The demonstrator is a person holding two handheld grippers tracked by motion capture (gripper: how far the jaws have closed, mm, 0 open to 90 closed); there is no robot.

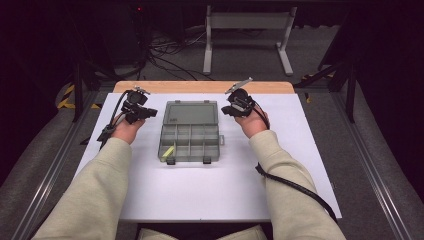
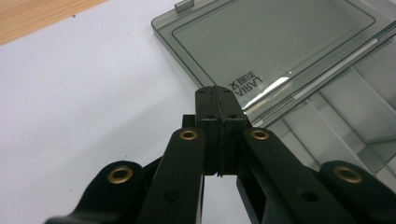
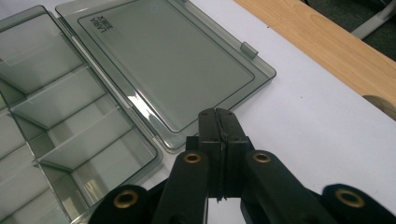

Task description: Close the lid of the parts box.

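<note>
One white worktop (image 1: pixel 210 190) carries one smoke-grey compartment box (image 1: pixel 190 142), lying open at its centre, long axis running away from the person. Its one lid (image 1: pixel 190 112) lies flat on the far side, hinged to the divided tray; one yellow piece (image 1: pixel 169 151) sits in the near-left compartment. Two tools flank the lid: the left tool (image 1: pixel 150 113) just beside its left edge, the right tool (image 1: pixel 226 110) just beside its right edge. Both have jaws pressed together, empty.
</note>
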